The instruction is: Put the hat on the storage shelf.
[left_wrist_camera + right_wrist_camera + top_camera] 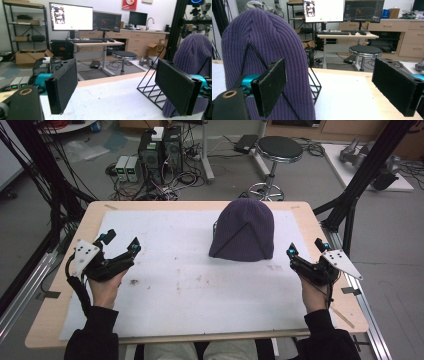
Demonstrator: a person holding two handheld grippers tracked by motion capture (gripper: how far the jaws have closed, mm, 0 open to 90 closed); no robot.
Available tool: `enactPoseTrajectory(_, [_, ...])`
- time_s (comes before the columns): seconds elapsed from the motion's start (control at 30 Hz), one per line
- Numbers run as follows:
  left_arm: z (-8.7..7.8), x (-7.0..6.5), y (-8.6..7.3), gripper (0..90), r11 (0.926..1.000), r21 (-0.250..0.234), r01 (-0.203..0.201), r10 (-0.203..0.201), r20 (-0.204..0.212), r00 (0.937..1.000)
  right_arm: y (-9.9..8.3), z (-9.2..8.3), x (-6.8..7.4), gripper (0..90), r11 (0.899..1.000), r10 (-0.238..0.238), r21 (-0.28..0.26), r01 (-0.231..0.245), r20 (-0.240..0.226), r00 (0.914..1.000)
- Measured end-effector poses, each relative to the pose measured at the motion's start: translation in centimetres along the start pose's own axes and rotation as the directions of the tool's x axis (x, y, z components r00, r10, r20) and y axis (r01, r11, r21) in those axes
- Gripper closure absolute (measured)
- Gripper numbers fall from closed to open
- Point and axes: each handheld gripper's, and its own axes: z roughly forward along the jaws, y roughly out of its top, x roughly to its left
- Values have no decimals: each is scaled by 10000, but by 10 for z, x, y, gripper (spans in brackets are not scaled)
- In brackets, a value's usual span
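- Purple knit beanie [243, 231]: I see it pulled over a black wire stand [149, 88] on the far right part of the table [60, 317], upright, its crown toward the far edge. The stand keeps the fabric stretched and raised, which I judge is meant to leave its lower hem free to be taken from either side.
- White mat [165, 285]: it covers most of the table and carries the stand; faint marks show near its middle.
- Left gripper [121, 243]: I hold it at the left side of the mat, well apart from the beanie, jaws spread wide with nothing between them. In the left gripper view [117, 91] the beanie lies off to the right, behind the right jaw, so this gripper is not yet lined up on it.
- Right gripper [305, 248]: I hold it just beside the right edge of the beanie, jaws wide and empty. In the right gripper view [337, 87] the knit stands close behind the left jaw, near but, as far as I can tell, not touching.
- Reading: both grippers stand ready on opposite sides; the right one is the better placed to take the hem first.
- Background: a round stool [279, 148] stands on the floor beyond the table.
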Motion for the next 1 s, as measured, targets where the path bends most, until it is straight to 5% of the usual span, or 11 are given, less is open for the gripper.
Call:
enactPoseTrajectory(0.13, [-7, 1, -9, 187, 9998, -84, -187, 182, -558, 9983, -7, -1, 1, 117, 9999, -119, 3, 119, -60, 9999])
enactPoseTrajectory(0.73, [-28, 8, -57, 185, 9974, 715, -98, 176, -1100, 9938, -40, -4, 4, 118, 9985, -314, 443, 308, 135, 9994])
enactPoseTrajectory(1.0, [-36, 12, -66, 182, 9965, 814, -210, 354, -1795, 9831, -47, -4, 4, 117, 9984, -307, 478, 294, 271, 9992])
